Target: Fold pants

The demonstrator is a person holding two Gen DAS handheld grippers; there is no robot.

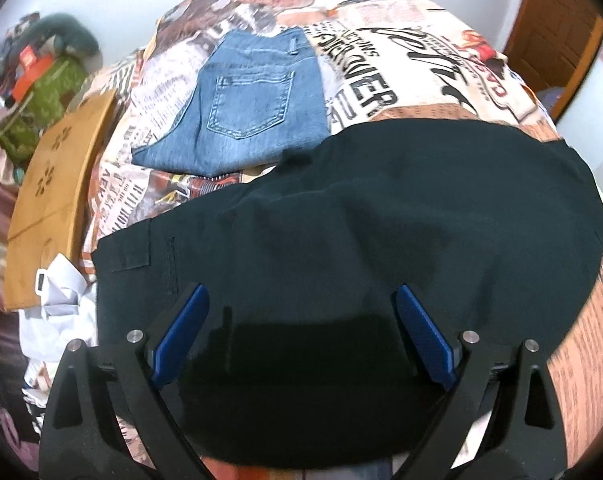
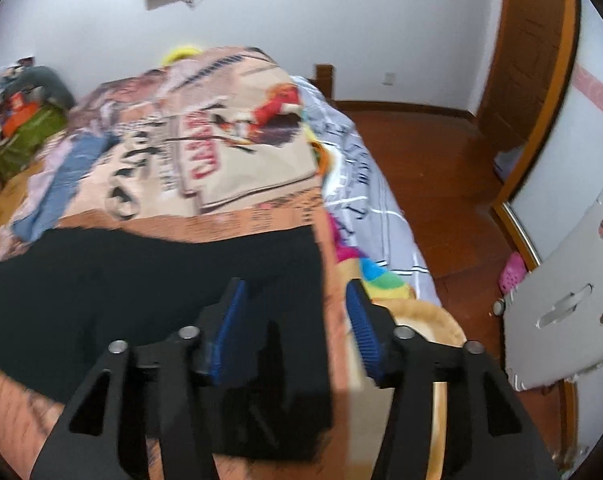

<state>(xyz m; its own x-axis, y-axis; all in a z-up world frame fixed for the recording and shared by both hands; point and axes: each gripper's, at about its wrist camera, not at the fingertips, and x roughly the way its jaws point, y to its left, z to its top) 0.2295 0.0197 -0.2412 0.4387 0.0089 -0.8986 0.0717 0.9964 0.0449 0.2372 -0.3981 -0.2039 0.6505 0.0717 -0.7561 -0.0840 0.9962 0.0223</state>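
Note:
Black pants (image 1: 341, 216) lie spread across the near part of the printed bedspread (image 1: 401, 68); they also show in the right wrist view (image 2: 141, 280). My left gripper (image 1: 299, 300) is open, its blue pads wide apart just above the pants' near edge, empty. My right gripper (image 2: 297, 292) is open over the right end of the black pants, near the bed's right edge, holding nothing. Folded blue jeans (image 1: 245, 108) lie further back on the bed, and show at the left in the right wrist view (image 2: 61, 184).
A brown board (image 1: 53, 184) and white cloth (image 1: 61, 296) lie at the bed's left. Cluttered bags (image 1: 41, 88) sit far left. A round woven basket (image 2: 433, 332), colourful cloth (image 2: 373, 268), wooden floor (image 2: 441, 168), a door (image 2: 529, 52) and a grey board (image 2: 561, 292) lie right.

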